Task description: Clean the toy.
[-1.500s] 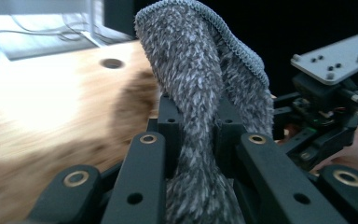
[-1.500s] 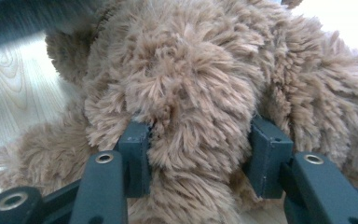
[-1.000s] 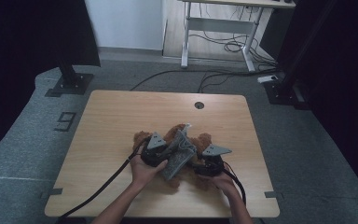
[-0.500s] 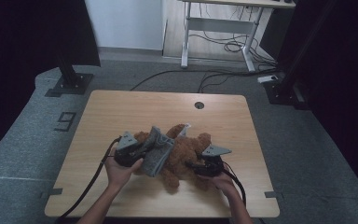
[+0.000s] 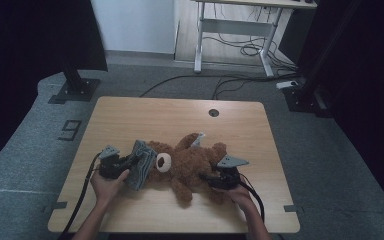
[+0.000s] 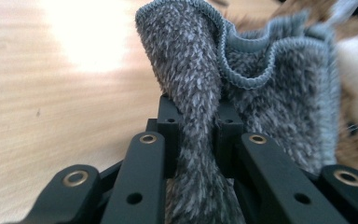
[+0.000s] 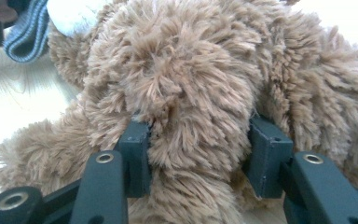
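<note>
Pale wooden table [image 5: 145,112] in a dim room, taken from the near edge outward. At the front, left hand [image 5: 105,186] and right hand [image 5: 240,196], each working a two-jaw tool.

Left gripper [image 5: 131,161] clenched tight on a fold of the grey cloth [image 5: 142,171], fleece bunched between the jaws and its ribbed hem standing up behind them. Cloth raised on edge off the tabletop, at the left of the bear's head and just beside the white muzzle.

Right gripper [image 7: 198,149] clamped around a thick tuft of the brown teddy bear [image 5: 185,162], jaws partly apart with plush packed between them. Bear on its back across the middle of the table, head towards the cloth, limbs splayed.

Step in hand, by the look of it: drawing the cloth clear of the bear. To do it well:
- pull level and away from the head, not upwards, so as not to drag the bear along
- pin the bear firmly with the right tool
- watch the hem for a snag on an ear
- set the cloth flat on the bare wood at the left, well apart from the bear

Farther back, a round cable hole [image 5: 213,113] near the table's far edge; beyond it grey carpet, loose cables [image 5: 240,50] and a white desk frame [image 5: 235,30].
</note>
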Tool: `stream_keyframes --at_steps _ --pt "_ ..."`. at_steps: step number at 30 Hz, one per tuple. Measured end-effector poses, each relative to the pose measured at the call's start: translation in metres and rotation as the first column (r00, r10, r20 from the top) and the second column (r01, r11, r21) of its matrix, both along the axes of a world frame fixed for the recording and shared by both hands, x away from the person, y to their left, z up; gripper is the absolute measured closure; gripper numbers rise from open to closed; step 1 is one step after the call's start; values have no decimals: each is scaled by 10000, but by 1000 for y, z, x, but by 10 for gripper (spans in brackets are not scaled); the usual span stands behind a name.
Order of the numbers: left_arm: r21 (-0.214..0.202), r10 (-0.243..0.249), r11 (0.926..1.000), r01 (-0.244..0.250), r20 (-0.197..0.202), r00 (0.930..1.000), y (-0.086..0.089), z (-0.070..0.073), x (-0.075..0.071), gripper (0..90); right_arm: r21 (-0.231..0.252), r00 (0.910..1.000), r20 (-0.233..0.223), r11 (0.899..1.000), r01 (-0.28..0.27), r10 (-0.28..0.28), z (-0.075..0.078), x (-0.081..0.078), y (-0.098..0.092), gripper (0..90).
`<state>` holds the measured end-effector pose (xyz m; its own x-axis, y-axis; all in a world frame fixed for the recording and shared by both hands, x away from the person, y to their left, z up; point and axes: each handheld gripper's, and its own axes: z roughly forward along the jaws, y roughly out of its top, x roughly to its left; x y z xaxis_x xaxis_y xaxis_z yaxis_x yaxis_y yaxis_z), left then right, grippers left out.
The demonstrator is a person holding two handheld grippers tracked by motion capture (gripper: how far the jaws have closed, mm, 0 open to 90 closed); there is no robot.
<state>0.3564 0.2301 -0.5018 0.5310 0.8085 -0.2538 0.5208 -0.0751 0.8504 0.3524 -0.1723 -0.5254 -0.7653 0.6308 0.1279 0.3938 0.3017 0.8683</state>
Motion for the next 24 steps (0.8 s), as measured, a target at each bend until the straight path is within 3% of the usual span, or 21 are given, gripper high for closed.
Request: stream_keyframes --at_steps 2,6,11,14,18,20,22,24 --pt "-385 -345 9986 360 382 9987 -10 16 -3 773 43 10000 -38 10000 5 -5 0 0 -1 499" --pt "-370 -1204 9914 1251 1110 9865 -44 46 -8 773 27 10000 -15 10000 -2 2 0 0 -1 498" --pt "-73 -2145 9761 2172 1276 9683 -94 62 -5 773 11 10000 -8 10000 8 -8 0 0 0 499" --pt "42 -2603 9652 2614 1082 9594 -123 60 -1 772 33 10000 -25 10000 0 0 0 0 -1 498" --pt "193 -2974 9547 2968 700 9522 -157 47 3 771 36 10000 -30 10000 -1 2 0 0 -1 498" --pt "535 -3161 9480 3137 445 9477 -170 37 5 771 32 10000 -28 10000 -3 3 0 0 -1 499" --pt "637 -3222 9453 3200 269 9463 -174 28 7 770 -14 10000 -23 10000 -9 9 -1 0 -1 498" --pt "746 -3164 9467 3134 324 9481 -170 29 6 770 -21 10000 -47 10000 -8 8 -1 0 -1 499"
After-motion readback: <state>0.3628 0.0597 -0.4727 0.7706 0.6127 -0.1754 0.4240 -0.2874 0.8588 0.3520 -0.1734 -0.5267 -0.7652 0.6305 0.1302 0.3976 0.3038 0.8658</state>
